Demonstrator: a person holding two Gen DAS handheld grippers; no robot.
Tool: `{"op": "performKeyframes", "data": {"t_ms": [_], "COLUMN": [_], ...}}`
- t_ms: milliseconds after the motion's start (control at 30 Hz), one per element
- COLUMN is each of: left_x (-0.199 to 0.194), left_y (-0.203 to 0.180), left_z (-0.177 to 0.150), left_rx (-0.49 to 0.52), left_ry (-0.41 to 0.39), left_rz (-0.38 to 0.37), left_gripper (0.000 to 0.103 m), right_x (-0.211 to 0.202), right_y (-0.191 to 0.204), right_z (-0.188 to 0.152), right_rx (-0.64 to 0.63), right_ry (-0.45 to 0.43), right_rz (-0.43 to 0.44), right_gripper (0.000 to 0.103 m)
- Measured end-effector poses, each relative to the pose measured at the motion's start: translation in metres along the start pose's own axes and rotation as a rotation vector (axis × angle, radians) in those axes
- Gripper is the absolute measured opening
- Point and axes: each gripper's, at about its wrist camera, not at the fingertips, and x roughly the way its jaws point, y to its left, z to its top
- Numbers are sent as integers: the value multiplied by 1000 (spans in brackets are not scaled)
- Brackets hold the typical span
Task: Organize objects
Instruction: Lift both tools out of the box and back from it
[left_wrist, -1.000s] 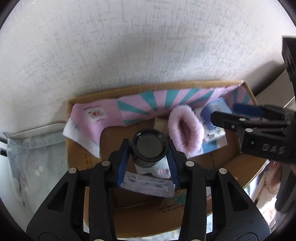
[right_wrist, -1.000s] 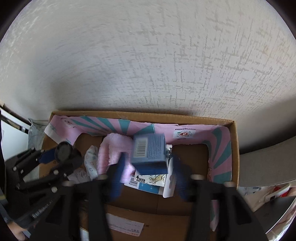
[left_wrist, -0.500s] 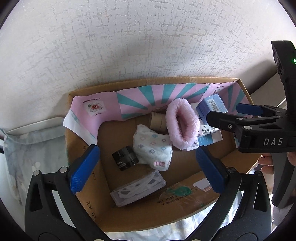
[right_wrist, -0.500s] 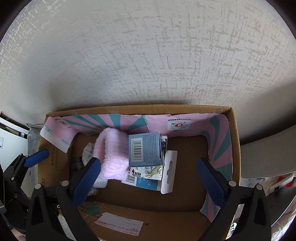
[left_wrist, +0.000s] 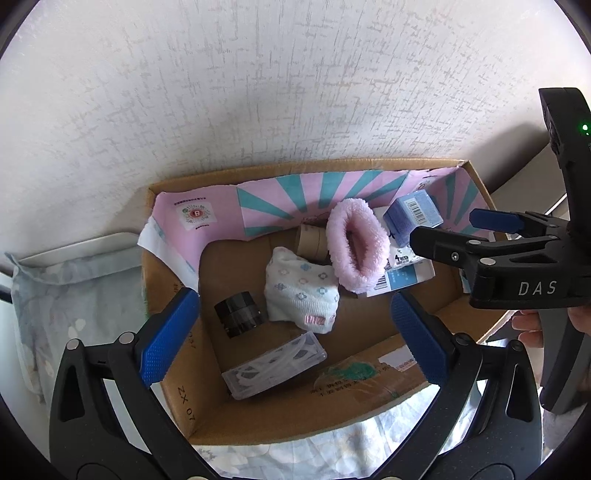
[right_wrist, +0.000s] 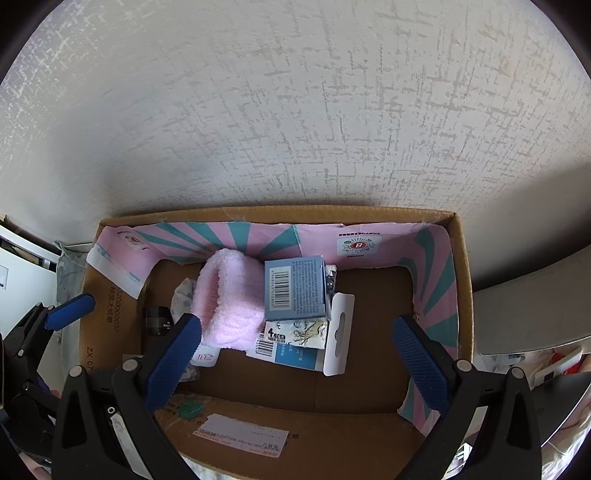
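Two grippers hang over a cardboard box against a textured wall. We see the left gripper and right gripper spread wide, holding nothing, both freshly opened. In the box a black jar lies beside a white patterned sock, a pink fluffy sock, a blue carton and a clear plastic case. A brown tube is half hidden behind the socks.
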Motion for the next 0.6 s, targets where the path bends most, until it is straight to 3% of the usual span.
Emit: {"op": "performKeyframes", "data": {"t_ms": [300,600], "left_x": [-57,-159], "left_y": [6,32], "left_z": [2,-16], "left_rx": [-5,-53], "left_ry": [-103,-322], "left_rz": [39,94], "left_gripper": [103,103], "right_x": [-45,-133], "right_y": [14,48], "right_z": [3,-21], "right_rx": [-3,-17], "right_ry": [-84,-275], "right_rz": [-1,-44], "right_gripper": [103,103]}}
